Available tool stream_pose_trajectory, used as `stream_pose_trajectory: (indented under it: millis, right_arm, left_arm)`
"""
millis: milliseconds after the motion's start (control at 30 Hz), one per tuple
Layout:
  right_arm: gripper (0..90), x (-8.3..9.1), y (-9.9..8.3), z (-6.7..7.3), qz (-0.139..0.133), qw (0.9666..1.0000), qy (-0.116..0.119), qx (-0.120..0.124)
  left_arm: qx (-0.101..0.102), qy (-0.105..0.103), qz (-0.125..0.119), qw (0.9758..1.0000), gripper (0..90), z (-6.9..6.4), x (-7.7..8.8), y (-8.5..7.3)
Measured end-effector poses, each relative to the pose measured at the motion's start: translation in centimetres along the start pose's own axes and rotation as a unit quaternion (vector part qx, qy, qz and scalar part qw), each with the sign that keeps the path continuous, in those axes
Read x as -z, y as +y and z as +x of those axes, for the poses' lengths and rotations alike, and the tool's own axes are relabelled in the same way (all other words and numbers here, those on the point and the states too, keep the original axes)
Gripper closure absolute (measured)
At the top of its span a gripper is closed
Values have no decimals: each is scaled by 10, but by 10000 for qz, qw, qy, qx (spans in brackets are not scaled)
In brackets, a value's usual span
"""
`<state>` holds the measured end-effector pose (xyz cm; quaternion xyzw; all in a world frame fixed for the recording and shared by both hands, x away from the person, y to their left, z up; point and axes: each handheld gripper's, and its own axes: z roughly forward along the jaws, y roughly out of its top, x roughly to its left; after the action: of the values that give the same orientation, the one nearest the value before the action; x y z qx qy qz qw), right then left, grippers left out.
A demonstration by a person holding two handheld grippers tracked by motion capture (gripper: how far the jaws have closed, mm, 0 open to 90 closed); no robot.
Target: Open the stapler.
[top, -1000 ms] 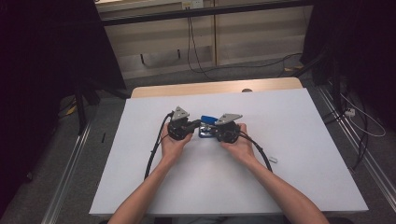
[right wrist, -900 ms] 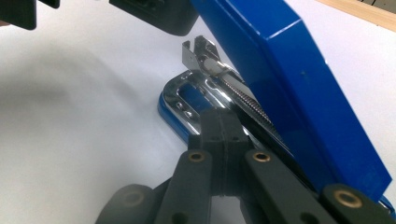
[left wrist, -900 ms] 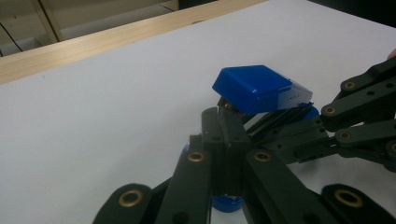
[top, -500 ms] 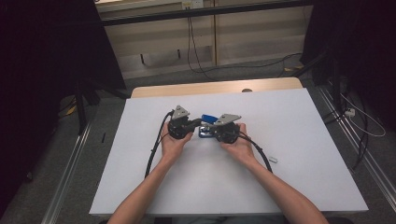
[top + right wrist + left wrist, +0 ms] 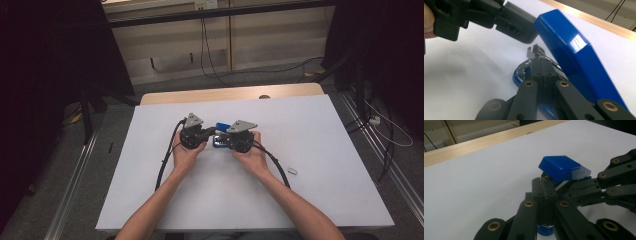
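From above, mid-table: white table (image 5: 325,165), pale wood strip along far edge. Left gripper (image 5: 206,133) and right gripper (image 5: 223,140) brought nose to nose, each wrapped in a hand, grey three-cornered plates on top. Blue stapler (image 5: 221,126) lodged between the two noses, blue top poking up behind them. Black cables looping back toward forearms. Small grey piece (image 5: 293,170) lying alone on sheet, well right of right hand. Jaw state too small to read at this range.

Along left gripper (image 5: 546,185): own black jaws pressed together, tips meeting on something metallic at the stapler's mouth; exactly what is pinched, cannot tell. Blue stapler (image 5: 560,167) top raised, tilted up just above the tips, pale end at right. Blue base edge peeking below, between the linkages. Right gripper (image 5: 584,188) entering from right, lying low under the raised top.

Along right gripper (image 5: 539,58): own jaws pressed together, clamped on the stapler's metal inner rail, bright metal end sticking out past the tips. Blue stapler (image 5: 571,52) top angled up at right, glossy; rounded blue base front resting on table beneath. Left gripper (image 5: 517,27) coming from upper left, tip touching the top's front end.
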<state>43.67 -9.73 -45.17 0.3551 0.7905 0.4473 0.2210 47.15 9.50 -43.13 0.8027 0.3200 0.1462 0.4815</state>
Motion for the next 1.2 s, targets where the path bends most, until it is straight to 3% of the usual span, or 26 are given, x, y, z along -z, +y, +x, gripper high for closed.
stream_pose_trajectory:
  millis: [167, 333, 700, 800, 933, 1000, 1200]
  right_arm:
    - [900, -2, 2, 1, -77, 9999, -141, 40]
    - [900, -3, 1, 2, -28, 9999, -141, 94]
    - [900, 1, 4, 2, -158, 9996, -231, 81]
    - [900, 2, 5, 1, -165, 9995, -226, 116]
    - [900, 2, 5, 1, -187, 9996, -208, 96]
    - [900, 3, 5, 1, -184, 9995, -218, 103]
    - [900, 3, 5, 0, -187, 9996, -221, 79]
  left_arm:
    - [33, 9, -46, 10000, 900, 0, 0, 0]
    - [43, 29, 72, 10000, 900, 3, -2, -3]
    - [101, -70, 19, 9999, 900, 2, -5, -5]
    - [-135, 38, 70, 9999, 900, -1, -6, -4]
    - [12, -82, 55, 10000, 900, 3, -7, -6]
    - [-77, -25, 59, 10000, 900, 2, -7, -5]
    - [-97, -19, 107, 9999, 900, 1, -8, -7]
